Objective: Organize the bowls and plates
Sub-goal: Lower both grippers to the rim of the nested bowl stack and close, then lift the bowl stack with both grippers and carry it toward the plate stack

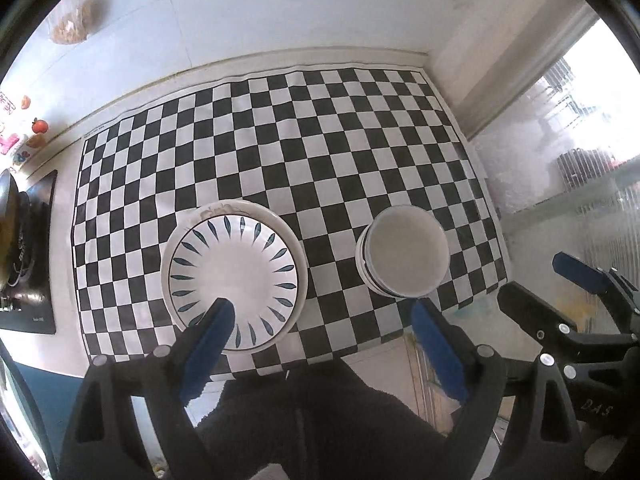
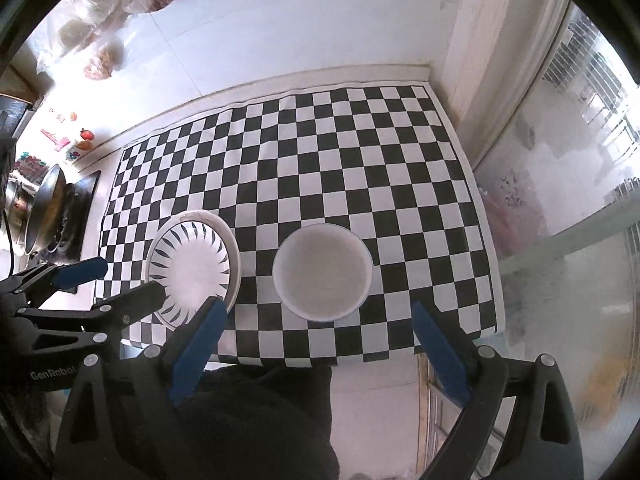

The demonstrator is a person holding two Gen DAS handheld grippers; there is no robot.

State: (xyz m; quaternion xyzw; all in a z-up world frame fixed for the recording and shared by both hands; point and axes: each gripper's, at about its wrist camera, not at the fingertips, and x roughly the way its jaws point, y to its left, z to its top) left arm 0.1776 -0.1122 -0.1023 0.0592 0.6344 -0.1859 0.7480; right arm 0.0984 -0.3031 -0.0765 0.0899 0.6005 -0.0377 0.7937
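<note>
Plates [image 1: 234, 276] stacked on checkered mat [image 1: 320, 140], under left gripper [image 1: 324, 312], untouched. Bowls [image 2: 322, 272] stacked beneath right gripper [image 2: 316, 316]. Both finger pairs spread wide, empty.

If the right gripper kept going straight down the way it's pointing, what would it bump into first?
Most likely the white bowl stack. The right gripper hangs open and empty above it, pointing steeply down, with the stack just ahead between its fingertips. Depth is hard to judge, so it might hit the checkered mat at the bowl's near edge instead.
</note>
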